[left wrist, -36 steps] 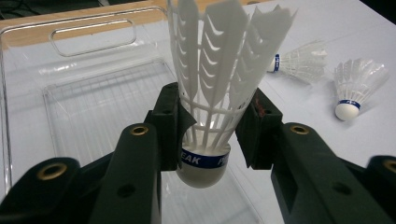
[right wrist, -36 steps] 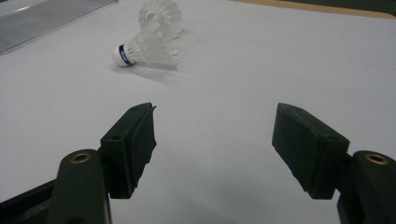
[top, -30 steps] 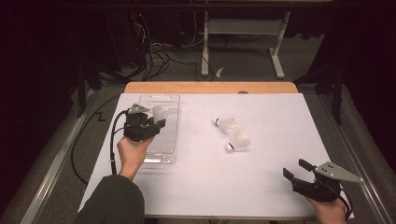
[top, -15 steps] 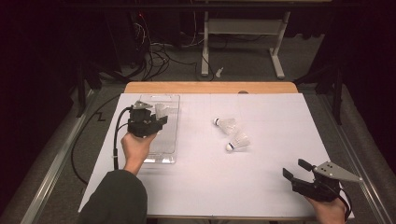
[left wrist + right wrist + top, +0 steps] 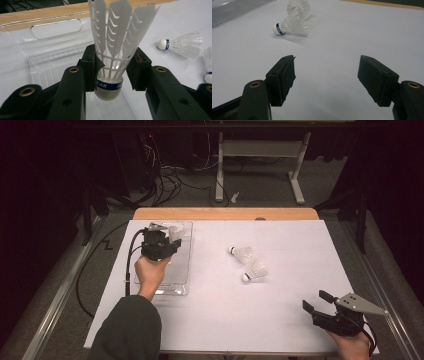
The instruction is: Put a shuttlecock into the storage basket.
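My left gripper (image 5: pixel 169 243) hangs over the far half of a clear plastic tray (image 5: pixel 162 291), shut on a white shuttlecock (image 5: pixel 174 232). In the left gripper view the pads (image 5: pixel 91 65) press the feather skirt just above the cork with its blue band (image 5: pixel 109 86), feathers pointing up. Two more shuttlecocks lie on the white tabletop, one (image 5: pixel 243 253) beside the other (image 5: pixel 256 271), cork ends toward the left. My right gripper (image 5: pixel 315 300) rests near the front right corner, jaws open (image 5: pixel 325 72) with nothing between them, facing those shuttlecocks (image 5: pixel 292 25).
The white sheet (image 5: pixel 280 320) covers the table, with a wooden strip (image 5: pixel 225 213) along the far edge. The tray (image 5: pixel 50 60) has a handle slot at its far end. Cables and a stand's feet lie on the floor behind the table.
My left gripper has carried the shuttlecock a little farther away and to the right over the tray. The right gripper has stayed put.
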The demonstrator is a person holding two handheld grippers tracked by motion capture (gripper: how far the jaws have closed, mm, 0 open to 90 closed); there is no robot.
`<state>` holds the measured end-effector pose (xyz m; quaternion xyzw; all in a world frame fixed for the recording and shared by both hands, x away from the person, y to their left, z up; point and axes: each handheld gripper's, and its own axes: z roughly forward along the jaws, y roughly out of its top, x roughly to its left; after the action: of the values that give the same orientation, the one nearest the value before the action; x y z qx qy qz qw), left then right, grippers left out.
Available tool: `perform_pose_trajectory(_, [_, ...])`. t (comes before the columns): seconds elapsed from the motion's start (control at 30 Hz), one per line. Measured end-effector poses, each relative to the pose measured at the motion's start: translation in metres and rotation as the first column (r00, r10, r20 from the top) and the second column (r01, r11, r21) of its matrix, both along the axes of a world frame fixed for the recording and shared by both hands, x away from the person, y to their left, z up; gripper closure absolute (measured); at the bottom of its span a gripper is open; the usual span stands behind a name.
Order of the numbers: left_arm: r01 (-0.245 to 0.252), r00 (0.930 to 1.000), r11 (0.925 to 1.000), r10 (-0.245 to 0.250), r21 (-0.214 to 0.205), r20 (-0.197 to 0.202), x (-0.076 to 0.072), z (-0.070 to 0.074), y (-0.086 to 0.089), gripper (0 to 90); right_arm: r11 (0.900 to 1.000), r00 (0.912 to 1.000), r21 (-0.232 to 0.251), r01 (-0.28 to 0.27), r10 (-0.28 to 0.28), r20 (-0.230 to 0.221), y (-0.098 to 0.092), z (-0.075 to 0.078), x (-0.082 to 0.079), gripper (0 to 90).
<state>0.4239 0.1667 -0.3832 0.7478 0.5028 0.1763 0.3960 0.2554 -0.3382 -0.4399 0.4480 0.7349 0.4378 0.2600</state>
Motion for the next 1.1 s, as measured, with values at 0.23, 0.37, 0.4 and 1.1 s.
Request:
perform_pose_trajectory(0.23, [-0.013,0.9998,0.9999,0.014,0.009,-0.014,0.008,-0.004,-0.004,63.4,1.0000,1.0000,0.003,0.000,0.000,0.002,-0.001,0.000,0.000,30.5])
perform_pose_trajectory(0.37, [-0.020,0.9996,0.9998,0.020,0.010,-0.020,0.011,-0.006,-0.005,63.0,1.0000,1.0000,0.001,-0.002,0.002,0.000,0.000,0.000,0.000,30.5])
perform_pose_trajectory(0.4, [-0.019,0.9995,0.9998,0.020,0.011,-0.023,0.012,-0.007,-0.005,63.0,1.0000,1.0000,0.001,-0.002,0.002,0.001,0.000,0.000,0.000,30.5])
perform_pose_trajectory(1.1, [-0.038,0.9930,0.9985,0.042,0.039,-0.110,0.021,-0.018,-0.010,35.6,1.0000,1.0000,-0.003,-0.002,0.002,-0.005,0.000,-0.001,0.001,30.6])
